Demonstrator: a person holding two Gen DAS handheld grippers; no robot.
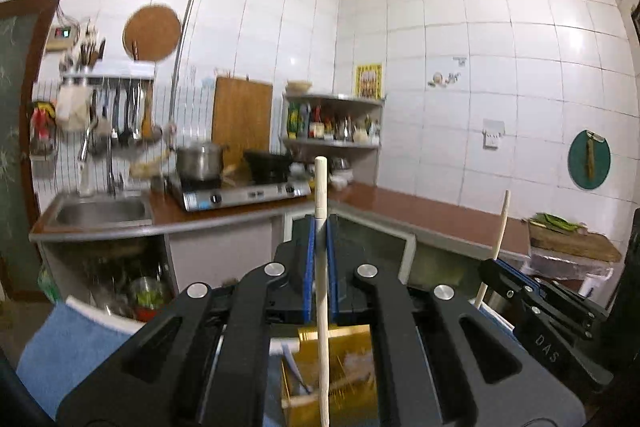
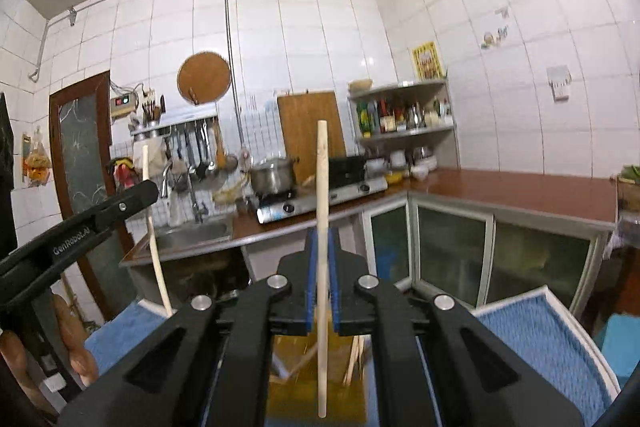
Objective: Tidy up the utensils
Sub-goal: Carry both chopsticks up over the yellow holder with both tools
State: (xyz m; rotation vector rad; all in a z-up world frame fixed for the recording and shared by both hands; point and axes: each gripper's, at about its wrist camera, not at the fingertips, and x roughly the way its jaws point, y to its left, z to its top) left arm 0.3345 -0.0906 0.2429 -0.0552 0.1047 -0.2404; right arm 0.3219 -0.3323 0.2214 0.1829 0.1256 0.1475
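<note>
My left gripper (image 1: 320, 227) is shut on a pale wooden chopstick (image 1: 322, 287) that stands upright between the blue pads, its top end above the fingertips. My right gripper (image 2: 321, 239) is likewise shut on a second pale chopstick (image 2: 322, 267), held upright. Each gripper shows in the other's view: the right gripper (image 1: 490, 263) with its chopstick (image 1: 500, 227) at the right, the left gripper (image 2: 154, 187) with its chopstick (image 2: 154, 247) at the left. Below both lies a yellow tray (image 1: 348, 375) with more utensils, blurred, on a blue towel (image 2: 540, 339).
Ahead runs a brown L-shaped counter (image 1: 420, 211) with a sink (image 1: 100, 213), a gas stove (image 1: 240, 193) bearing a steel pot (image 1: 199, 159), and a corner shelf of bottles (image 1: 334, 123). Ladles hang on a wall rack (image 1: 120, 115). A person's hand (image 2: 76, 339) holds the left gripper.
</note>
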